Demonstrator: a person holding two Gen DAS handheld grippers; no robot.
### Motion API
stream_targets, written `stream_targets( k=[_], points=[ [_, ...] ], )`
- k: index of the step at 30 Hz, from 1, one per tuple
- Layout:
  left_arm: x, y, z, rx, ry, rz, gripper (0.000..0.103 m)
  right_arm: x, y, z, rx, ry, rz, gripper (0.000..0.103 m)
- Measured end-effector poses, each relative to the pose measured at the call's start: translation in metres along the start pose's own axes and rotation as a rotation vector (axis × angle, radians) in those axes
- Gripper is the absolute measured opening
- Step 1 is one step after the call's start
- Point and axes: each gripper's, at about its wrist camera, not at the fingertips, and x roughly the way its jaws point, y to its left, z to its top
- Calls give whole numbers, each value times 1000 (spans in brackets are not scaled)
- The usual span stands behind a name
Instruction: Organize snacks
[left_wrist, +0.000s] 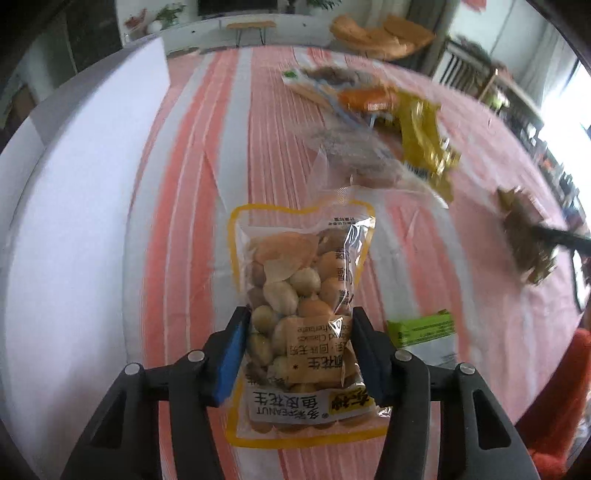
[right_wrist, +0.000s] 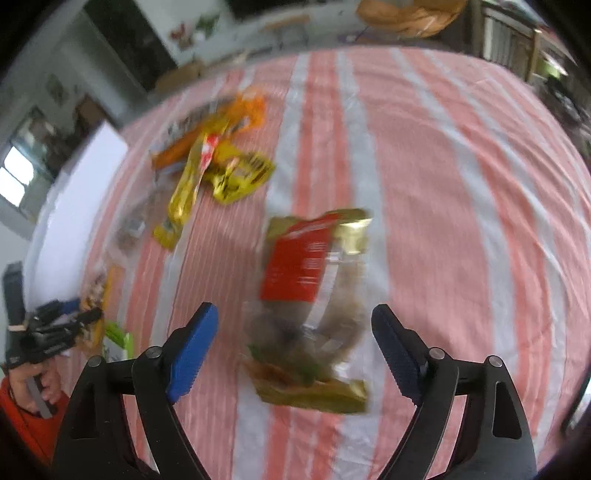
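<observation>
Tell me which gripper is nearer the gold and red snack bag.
Right. The right gripper is open with the gold and red snack bag between its fingers, though not gripped. The left gripper is off to the side, shut on the peanut bag.

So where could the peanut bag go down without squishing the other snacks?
Bare striped tablecloth runs between the white box and the snack pile. In the right wrist view, cloth is also free right of the red-and-gold packet. It is crowded around the pile and by the green packet. The left gripper holds the peanut bag; the right gripper is open.
</observation>
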Motion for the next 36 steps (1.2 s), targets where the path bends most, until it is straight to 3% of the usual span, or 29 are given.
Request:
stream_targets(
  k=[1,3,5,9,13,16,20,24,26,27,31,33,36],
  points=[
    [-12,8,-5,-14,-16,-18,54,8,7,3,-28,31,-38,88],
    [-37,11,-7,-50,-77,-87,54,17,13,6,-84,41,-129,69],
    [-59,15,-16,-65,-120,-133,54,11,12,7,-73,16,-153,67],
    [-101,26,-19,-119,-213,-233,54,-18,15,6,-7,-51,-9,66],
    [-135,53,-16,-187,-299,-260,54,-63,64,12,-20,-129,236,66],
    [-164,98,-19,-249,-349,-209,54,-85,132,22,-98,-151,409,66],
    [-188,163,-31,-336,-367,-50,54,-85,245,34,-218,-129,615,67],
    [-182,214,-43,-403,-331,81,59,-64,343,36,-328,-107,681,69],
    [-173,228,-47,-425,-300,161,65,-44,380,34,-360,-81,700,73],
    [-171,239,-51,-439,-289,180,67,-34,393,34,-370,-73,695,80],
    [-165,241,-55,-466,-307,174,78,-8,396,38,-343,-68,685,84],
    [-167,226,-57,-438,-338,149,79,-13,369,36,-339,-90,681,85],
    [-172,202,-50,-391,-362,101,79,1,322,19,-404,-72,605,86]
  ],
)
